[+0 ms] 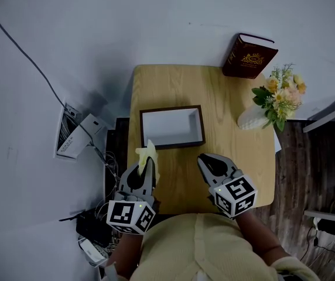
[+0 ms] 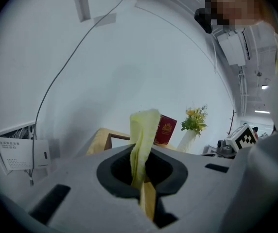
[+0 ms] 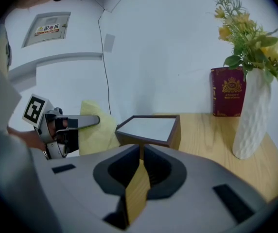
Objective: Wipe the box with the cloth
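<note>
Left hand-held gripper (image 1: pixel 150 165) clamped on the cloth (image 1: pixel 145 151), short of the box (image 1: pixel 201 125)

Keep that clamp firm, loose yellow tuft leading past the tips. Find the box just ahead and slightly right of those tips, open side up on the table (image 1: pixel 238 157), apparently untouched. Lower the tuft onto the near rim and wipe in light sweeps to avoid shoving it. Bring the right hand-held gripper (image 1: pixel 203 159), pinched shut and empty, against the near right corner as a brace

One box (image 1: pixel 172 126); one cloth (image 1: pixel 148 155); one book (image 1: pixel 249 56); one vase (image 1: pixel 250 119)
</note>
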Available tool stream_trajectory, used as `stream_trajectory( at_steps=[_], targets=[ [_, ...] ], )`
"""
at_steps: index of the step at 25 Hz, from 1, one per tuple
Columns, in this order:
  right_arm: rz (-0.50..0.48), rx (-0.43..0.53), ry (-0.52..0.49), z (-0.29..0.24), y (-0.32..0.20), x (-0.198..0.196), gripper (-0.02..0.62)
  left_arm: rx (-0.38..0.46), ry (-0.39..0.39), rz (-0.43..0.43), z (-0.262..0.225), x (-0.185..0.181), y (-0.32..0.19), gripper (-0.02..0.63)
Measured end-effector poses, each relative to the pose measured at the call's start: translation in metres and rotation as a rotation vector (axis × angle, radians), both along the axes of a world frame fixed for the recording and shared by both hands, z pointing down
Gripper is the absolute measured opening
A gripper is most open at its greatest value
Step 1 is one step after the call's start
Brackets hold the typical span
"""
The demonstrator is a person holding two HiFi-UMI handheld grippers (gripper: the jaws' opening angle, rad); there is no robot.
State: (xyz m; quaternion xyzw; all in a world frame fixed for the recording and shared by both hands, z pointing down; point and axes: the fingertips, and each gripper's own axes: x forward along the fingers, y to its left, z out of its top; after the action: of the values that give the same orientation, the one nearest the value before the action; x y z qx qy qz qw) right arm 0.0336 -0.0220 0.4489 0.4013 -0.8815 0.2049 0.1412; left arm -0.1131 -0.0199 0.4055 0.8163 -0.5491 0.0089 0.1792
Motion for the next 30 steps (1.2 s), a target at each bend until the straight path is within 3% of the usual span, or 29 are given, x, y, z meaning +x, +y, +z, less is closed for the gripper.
stream_trajectory(
  at_steps=[3, 18, 30],
  targets=[
    [-0.003, -0.002, -0.008, -0.004, 0.003, -0.004, 0.044, -0.014, 0.013, -0.004, 0.003, -0.003, 0.002, 0.029],
    [0.054, -0.001, -0.007, -0.014, 0.005, -0.006, 0.035, -0.056, -0.098, 0.034, 0.008, 0.003, -0.004, 0.028],
    [0.078, -0.007, 0.012, -0.010, 0.009, -0.001, 0.031, -0.066, -0.102, 0.070, 0.012, 0.014, -0.002, 0.029]
  ],
)
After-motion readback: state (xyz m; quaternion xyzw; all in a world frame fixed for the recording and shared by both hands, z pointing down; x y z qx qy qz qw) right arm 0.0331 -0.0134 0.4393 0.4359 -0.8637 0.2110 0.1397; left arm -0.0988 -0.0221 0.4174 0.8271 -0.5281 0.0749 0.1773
